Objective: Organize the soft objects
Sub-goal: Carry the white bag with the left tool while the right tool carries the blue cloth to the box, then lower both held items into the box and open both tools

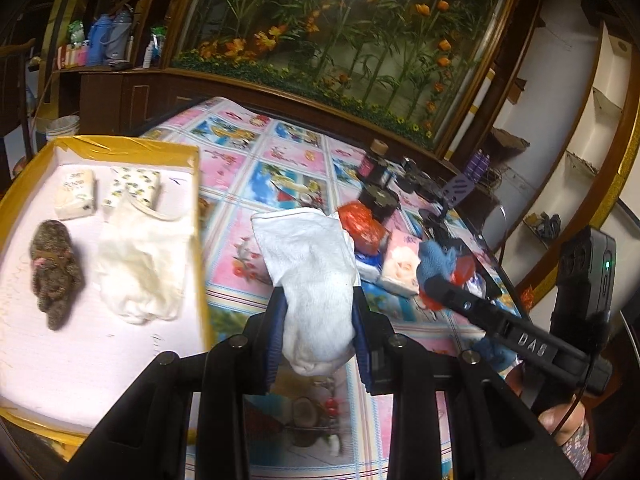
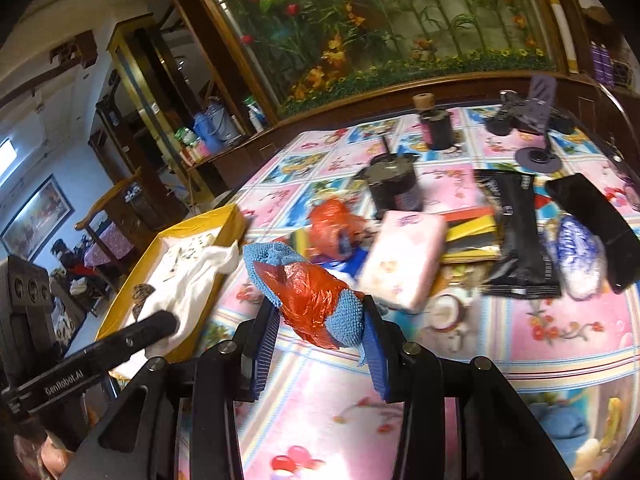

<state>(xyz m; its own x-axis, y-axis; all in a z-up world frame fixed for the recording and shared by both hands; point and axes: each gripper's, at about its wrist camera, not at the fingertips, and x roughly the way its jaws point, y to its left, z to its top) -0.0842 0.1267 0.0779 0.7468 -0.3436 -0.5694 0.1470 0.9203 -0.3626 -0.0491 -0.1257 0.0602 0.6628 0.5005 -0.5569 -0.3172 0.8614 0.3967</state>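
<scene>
My left gripper point(image 1: 319, 320) is shut on a white sock point(image 1: 312, 272), held in the air just right of the yellow-rimmed tray point(image 1: 120, 146). The tray holds two tissue packs point(image 1: 76, 194), a brown plush toy point(image 1: 54, 268) and a white glove point(image 1: 140, 268). My right gripper point(image 2: 320, 320) is shut on a blue knitted cloth point(image 2: 348, 316) with an orange-red plastic bag point(image 2: 308, 292) wrapped over it, lifted above the flowered tablecloth. In the right wrist view the sock point(image 2: 192, 284) hangs over the tray's near corner.
On the table lie a pink tissue pack point(image 2: 404, 260), another orange bag point(image 2: 332, 220), a black wipes pack point(image 2: 516, 232), a phone point(image 2: 592, 224), a blue-and-white bag point(image 2: 580, 256), a dark jar point(image 2: 394, 188), a corked bottle point(image 2: 434, 124) and a phone stand point(image 2: 538, 120).
</scene>
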